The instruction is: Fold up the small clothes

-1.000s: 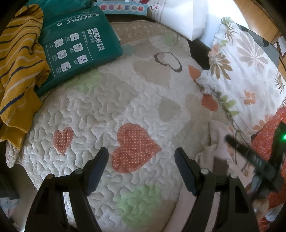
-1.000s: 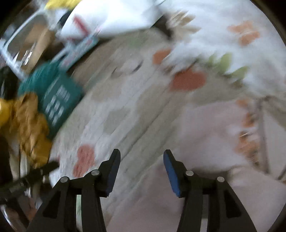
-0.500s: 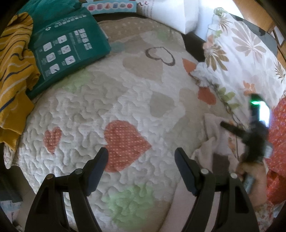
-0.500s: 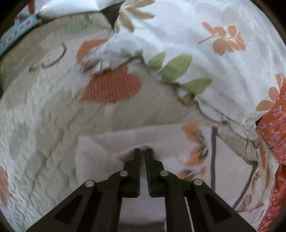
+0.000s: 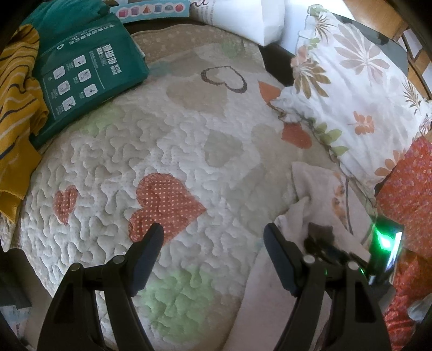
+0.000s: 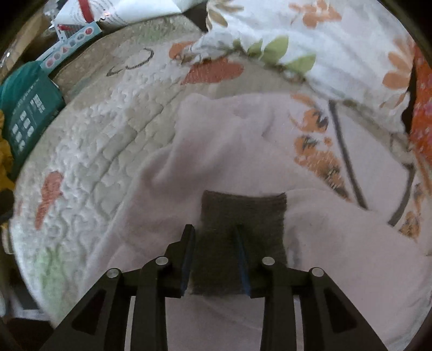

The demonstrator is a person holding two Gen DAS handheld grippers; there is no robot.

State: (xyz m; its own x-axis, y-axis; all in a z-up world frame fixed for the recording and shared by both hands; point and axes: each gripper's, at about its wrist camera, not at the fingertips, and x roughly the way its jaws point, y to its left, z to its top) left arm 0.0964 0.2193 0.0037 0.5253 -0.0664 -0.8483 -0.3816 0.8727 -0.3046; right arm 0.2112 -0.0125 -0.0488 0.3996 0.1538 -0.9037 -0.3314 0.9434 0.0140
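A small pale pink garment (image 6: 232, 151) with an orange print and a dark grey cuff (image 6: 243, 216) lies crumpled on the heart-patterned quilt (image 5: 172, 151). It also shows at the right of the left wrist view (image 5: 318, 194). My right gripper (image 6: 214, 232) is open, its fingers either side of the grey cuff, just above it. My left gripper (image 5: 213, 237) is open and empty over the quilt, left of the garment. The right gripper's body (image 5: 386, 248) with a green light shows low right in the left wrist view.
A floral pillow (image 5: 359, 89) lies right of the garment. A red patterned cloth (image 5: 407, 189) is at the far right. A green package (image 5: 81, 75) and a yellow striped garment (image 5: 16, 108) lie at the far left. A white bag (image 5: 243, 19) stands at the back.
My right gripper was shut on the pink garment's edge half a second ago; now it is open over the grey cuff and the garment lies more spread. My left gripper has hardly moved.
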